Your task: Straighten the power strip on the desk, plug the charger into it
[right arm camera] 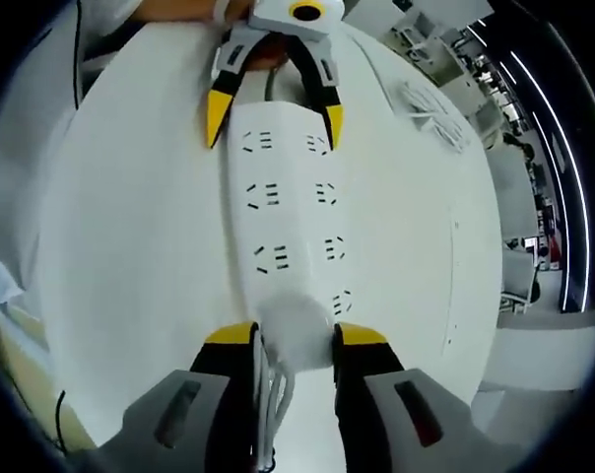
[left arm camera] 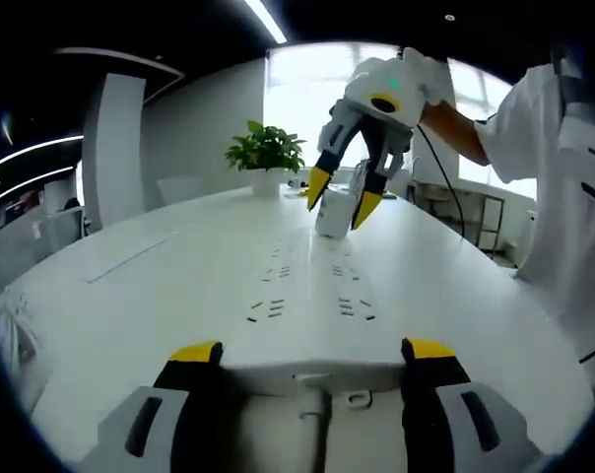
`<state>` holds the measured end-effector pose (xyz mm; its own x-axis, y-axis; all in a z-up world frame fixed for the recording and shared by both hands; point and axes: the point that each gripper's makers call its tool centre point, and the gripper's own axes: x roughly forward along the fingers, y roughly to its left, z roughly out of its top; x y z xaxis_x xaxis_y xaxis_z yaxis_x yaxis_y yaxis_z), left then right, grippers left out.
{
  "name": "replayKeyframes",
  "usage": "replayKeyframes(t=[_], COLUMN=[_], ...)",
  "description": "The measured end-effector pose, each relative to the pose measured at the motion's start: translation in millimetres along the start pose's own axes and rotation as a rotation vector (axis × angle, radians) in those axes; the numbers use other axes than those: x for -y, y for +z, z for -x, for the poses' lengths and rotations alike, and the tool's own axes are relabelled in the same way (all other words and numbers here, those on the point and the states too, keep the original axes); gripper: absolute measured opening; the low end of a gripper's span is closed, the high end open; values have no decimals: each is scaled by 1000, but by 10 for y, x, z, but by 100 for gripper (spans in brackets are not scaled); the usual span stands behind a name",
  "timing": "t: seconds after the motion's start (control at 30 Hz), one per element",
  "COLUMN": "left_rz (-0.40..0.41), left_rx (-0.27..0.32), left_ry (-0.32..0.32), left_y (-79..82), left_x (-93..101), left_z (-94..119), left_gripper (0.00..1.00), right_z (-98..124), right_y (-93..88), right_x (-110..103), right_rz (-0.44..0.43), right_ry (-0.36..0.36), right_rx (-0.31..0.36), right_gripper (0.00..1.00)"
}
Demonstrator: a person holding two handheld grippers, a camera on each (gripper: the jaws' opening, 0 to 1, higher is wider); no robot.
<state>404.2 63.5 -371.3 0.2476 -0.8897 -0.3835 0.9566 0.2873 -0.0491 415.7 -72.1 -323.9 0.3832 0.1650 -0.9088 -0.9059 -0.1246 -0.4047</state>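
surface: white desk [left arm camera: 130,296] | on it: white power strip [right arm camera: 288,212] lying flat — potted plant [left arm camera: 266,158] at far end

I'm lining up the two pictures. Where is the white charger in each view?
Left gripper view: charger above centre, between the right gripper jaws.
Right gripper view: charger low centre, between that gripper's own yellow-tipped jaws.
Shared landmark: the power strip, with its two socket rows.

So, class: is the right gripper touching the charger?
Touching. In the right gripper view the right gripper has both jaws pressed against the white charger, above the power strip.
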Motion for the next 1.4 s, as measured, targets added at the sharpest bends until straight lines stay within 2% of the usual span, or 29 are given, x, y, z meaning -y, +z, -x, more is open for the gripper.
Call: replayKeyframes(t=[0.4,0.57,0.67,0.87,1.4], left_rz=[-1,-1,-1,-2,-27], left_rx=[-1,-1,-1,0,-2], left_ry=[-7,-8,-8,-9,-68], left_y=[-4,-5,-7,-8,-8], left_x=[-19,-29,-36,-37,103], left_z=[8,9,8,7,6], left_gripper=[74,74,74,74,74], right_z=[14,1,0,-3,122], right_y=[21,24,21,19,28], right_x=[-8,-1,-13,14,-280], right_rz=[-21,-28,-2,-33,-87], right_ry=[6,8,2,44,56], right_rx=[15,-5,-15,21,-20], right_gripper=[27,27,27,27,27])
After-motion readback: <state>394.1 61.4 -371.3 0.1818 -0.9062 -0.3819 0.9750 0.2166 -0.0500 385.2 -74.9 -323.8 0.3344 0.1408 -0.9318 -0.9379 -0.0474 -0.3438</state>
